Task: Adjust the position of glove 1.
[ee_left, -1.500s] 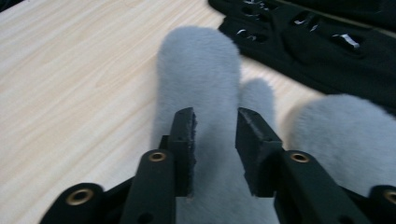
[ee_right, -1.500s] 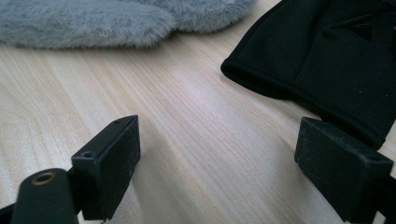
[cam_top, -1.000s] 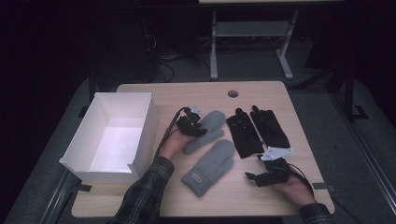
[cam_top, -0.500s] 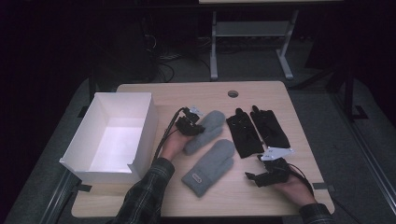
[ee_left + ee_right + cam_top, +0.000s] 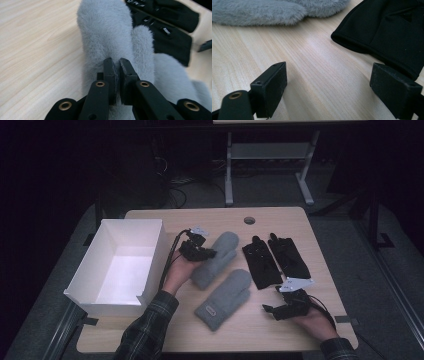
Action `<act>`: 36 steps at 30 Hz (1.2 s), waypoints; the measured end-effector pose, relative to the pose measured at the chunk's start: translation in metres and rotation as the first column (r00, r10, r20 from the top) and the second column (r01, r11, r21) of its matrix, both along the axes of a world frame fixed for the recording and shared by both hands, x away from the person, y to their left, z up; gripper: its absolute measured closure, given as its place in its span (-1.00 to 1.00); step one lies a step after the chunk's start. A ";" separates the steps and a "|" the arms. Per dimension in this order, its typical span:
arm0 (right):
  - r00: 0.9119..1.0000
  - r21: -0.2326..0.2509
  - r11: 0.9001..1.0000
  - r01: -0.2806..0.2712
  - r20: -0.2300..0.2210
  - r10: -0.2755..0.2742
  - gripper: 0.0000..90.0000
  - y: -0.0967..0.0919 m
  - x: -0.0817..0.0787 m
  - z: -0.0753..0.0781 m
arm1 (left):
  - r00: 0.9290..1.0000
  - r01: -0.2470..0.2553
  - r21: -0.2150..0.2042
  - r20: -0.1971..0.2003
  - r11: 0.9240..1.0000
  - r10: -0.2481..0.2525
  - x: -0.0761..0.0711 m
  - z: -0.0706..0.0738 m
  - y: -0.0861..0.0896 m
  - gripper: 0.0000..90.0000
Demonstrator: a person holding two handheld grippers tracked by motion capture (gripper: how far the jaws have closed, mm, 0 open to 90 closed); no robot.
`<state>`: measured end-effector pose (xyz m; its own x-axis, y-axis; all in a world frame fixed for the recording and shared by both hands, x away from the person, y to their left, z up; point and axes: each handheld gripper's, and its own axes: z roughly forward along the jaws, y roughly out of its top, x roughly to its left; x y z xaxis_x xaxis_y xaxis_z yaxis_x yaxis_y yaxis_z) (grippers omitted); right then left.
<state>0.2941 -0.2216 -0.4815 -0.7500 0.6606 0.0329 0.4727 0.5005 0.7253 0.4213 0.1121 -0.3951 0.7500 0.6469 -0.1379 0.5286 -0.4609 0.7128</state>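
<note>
Left claw (image 5: 117, 65) is clamped on the fur of the upper grey mitten (image 5: 216, 257), its jaws having just been closing, with a thin fold of the grey pile pinched between the pads. In the high view the same left claw (image 5: 204, 253) sits at the mitten's left edge, on the side toward the white box (image 5: 152, 251), and the hand (image 5: 177, 270) that bears it lies between box and mitten.

Taking that upper grey mitten as landmark: it lies on the tabletop (image 5: 165, 217) with its rounded tip pointing away from the person. A second grey mitten (image 5: 226, 297) lies just beside it, nearer the person and slightly to its right, their edges close or touching. To its right, a little apart, lie two black gloves (image 5: 274, 260) side by side. Beyond the gloves and nearer the person, well apart from the landmark mitten, rests the right claw (image 5: 269, 310) on the tabletop. In the right gripper view the right claw (image 5: 334, 87) stands wide apart with only bare wood between the jaws, a black glove's cuff (image 5: 387, 37) just ahead on the right.
</note>
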 end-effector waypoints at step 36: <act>1.000 0.001 1.000 -0.003 0.001 0.003 -0.69 0.000 0.000 0.000 | 0.985 0.060 -0.067 -0.156 0.996 -0.070 -0.094 0.021 -0.019 0.96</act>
<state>0.2941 -0.2213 -0.4816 -0.7522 0.6581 0.0327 0.4704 0.5016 0.7261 0.3274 0.0927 -0.3742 0.7559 0.5837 -0.2966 0.6071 -0.4555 0.6511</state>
